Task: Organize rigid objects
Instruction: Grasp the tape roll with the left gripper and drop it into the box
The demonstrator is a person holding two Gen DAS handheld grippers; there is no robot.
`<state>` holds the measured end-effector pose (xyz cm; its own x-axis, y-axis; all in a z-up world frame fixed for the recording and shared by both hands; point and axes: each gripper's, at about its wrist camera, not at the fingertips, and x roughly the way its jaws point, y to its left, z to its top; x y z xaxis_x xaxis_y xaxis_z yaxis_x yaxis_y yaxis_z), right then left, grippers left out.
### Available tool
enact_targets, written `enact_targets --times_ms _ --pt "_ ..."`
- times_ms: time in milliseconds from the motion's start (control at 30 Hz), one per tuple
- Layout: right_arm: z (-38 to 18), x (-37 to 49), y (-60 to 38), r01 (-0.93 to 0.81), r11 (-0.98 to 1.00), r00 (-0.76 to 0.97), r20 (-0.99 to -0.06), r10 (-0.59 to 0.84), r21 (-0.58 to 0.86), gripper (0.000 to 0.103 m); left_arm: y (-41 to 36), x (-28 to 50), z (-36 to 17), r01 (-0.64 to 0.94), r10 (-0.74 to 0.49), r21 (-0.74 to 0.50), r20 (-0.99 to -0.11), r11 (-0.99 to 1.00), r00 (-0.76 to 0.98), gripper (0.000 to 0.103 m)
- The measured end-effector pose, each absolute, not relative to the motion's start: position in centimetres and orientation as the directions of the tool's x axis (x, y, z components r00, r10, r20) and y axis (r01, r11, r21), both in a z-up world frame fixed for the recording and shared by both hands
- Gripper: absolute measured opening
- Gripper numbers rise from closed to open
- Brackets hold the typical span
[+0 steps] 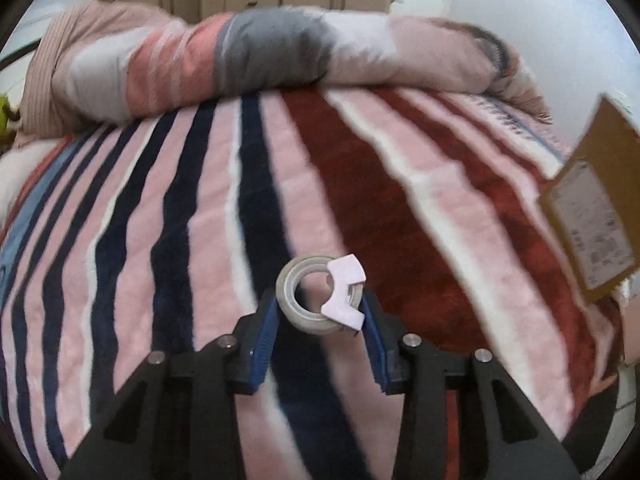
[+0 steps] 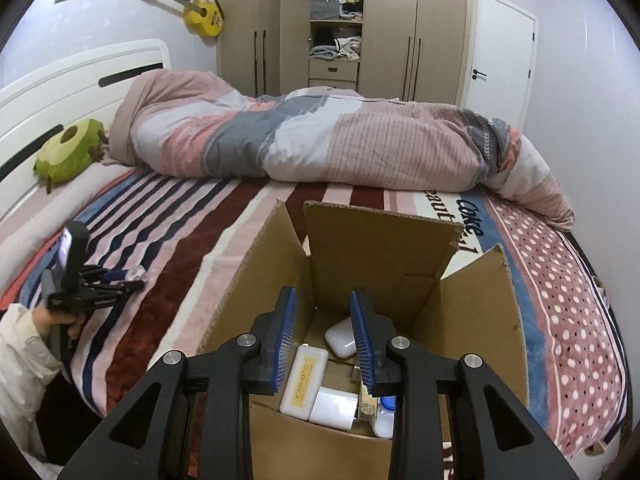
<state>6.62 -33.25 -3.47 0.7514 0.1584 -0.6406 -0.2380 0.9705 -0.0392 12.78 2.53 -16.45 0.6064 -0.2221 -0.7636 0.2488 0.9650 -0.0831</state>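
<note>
My left gripper (image 1: pixel 320 304) is shut on a roll of clear tape (image 1: pixel 306 296) with a pale pink clip-on cutter (image 1: pixel 345 292), held above the striped blanket (image 1: pixel 200 220). The same gripper shows small in the right wrist view (image 2: pixel 136 278), left of the box. My right gripper (image 2: pixel 323 312) is open and empty, hovering over an open cardboard box (image 2: pixel 380 248). In the box lie a white earbud case (image 2: pixel 340 336), a cream case with yellow print (image 2: pixel 304 384), a white block (image 2: pixel 334 408) and a small blue-rimmed container (image 2: pixel 386 416). The box edge shows in the left wrist view (image 1: pixel 596 200).
A rolled pink and grey duvet (image 2: pixel 320 140) lies across the far side of the bed. A green avocado plush (image 2: pixel 66 152) leans by the white headboard (image 2: pixel 60 88). A wardrobe (image 2: pixel 340 24), a yellow guitar (image 2: pixel 200 12) and a white door (image 2: pixel 500 52) stand behind.
</note>
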Motion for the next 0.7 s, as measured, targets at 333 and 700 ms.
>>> enact_targets --times_ms 333,700 --pt "-5.1 6.6 -35.2 -0.245 0.968 0.723 -0.674 0.151 -0.046 0.039 -11.0 8.0 -0.7 0.587 -0.526 -0.117 -0.605 0.801 0.597 0.038" --pt "-5.6 6.1 -37.0 -0.223 0.973 0.727 -0.675 0.126 -0.058 0.076 -23.9 9.5 -0.6 0.711 -0.555 -0.114 -0.715 0.694 0.426 0.071"
